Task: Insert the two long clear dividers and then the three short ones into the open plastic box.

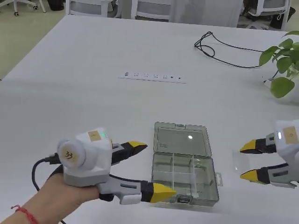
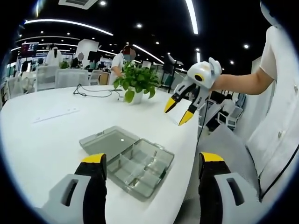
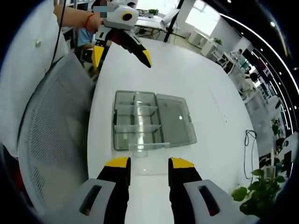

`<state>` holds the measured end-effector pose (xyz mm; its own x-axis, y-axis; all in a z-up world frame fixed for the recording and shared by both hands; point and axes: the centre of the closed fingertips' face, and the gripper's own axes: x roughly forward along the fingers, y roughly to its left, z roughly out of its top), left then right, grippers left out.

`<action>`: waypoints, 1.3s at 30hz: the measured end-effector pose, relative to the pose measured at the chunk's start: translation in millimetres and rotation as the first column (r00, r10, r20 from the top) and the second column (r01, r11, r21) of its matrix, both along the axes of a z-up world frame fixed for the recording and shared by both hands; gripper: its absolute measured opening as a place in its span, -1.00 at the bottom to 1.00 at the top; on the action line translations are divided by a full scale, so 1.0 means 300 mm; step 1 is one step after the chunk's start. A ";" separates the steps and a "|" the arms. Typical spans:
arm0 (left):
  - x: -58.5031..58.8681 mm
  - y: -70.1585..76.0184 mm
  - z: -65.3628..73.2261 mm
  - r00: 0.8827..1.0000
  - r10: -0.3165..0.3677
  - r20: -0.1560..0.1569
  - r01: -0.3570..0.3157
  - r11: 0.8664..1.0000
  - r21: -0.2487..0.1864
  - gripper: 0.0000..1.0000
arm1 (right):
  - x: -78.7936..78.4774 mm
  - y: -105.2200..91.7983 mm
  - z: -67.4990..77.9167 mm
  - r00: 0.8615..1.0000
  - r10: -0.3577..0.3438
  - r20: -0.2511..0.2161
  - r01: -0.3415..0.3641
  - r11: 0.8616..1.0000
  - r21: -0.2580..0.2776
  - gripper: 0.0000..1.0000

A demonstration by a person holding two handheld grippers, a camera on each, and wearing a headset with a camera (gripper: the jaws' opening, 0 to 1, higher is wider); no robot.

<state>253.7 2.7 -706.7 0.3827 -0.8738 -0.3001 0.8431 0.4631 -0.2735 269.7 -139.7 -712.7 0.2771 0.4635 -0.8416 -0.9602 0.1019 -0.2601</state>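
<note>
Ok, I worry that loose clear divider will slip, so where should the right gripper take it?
Grip the clear divider by its long edge facing the right gripper, coming from the side away from the box. It looks thin and flat on the table, close beside the box wall, so that near edge leaves the jaws most room; one jaw would probably have to slide under it.

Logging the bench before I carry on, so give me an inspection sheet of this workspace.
Surface: white table, no spills seen.
Job's things: open plastic box, lid flat, clear dividers standing inside; loose clear strip, likely a divider, on the table beside it.
Clutter: power strip.
Grippers: left gripper and right gripper open, empty, either side of the box.
Cables: black cable looped at far side.
Surroundings: potted plant, chairs.
</note>
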 end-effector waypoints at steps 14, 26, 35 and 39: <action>0.004 -0.097 0.047 0.977 0.042 -0.211 -0.079 0.983 -0.168 0.23 | -0.049 0.140 0.037 0.995 0.072 0.075 -0.073 0.997 0.013 -0.35; -0.023 -0.202 0.057 0.925 0.016 -0.381 -0.122 0.959 -0.255 -0.29 | -0.078 0.219 0.047 0.989 0.099 0.113 -0.097 0.995 -0.030 -0.35; -0.022 -0.233 0.055 0.898 0.018 -0.439 -0.158 0.946 -0.284 -0.57 | -0.091 0.249 0.067 0.985 0.113 0.131 -0.109 0.993 -0.039 -0.35; -0.025 -0.238 0.052 0.895 0.014 -0.446 -0.158 0.945 -0.287 -0.67 | -0.099 0.255 0.069 0.985 0.111 0.128 -0.107 0.994 -0.037 -0.35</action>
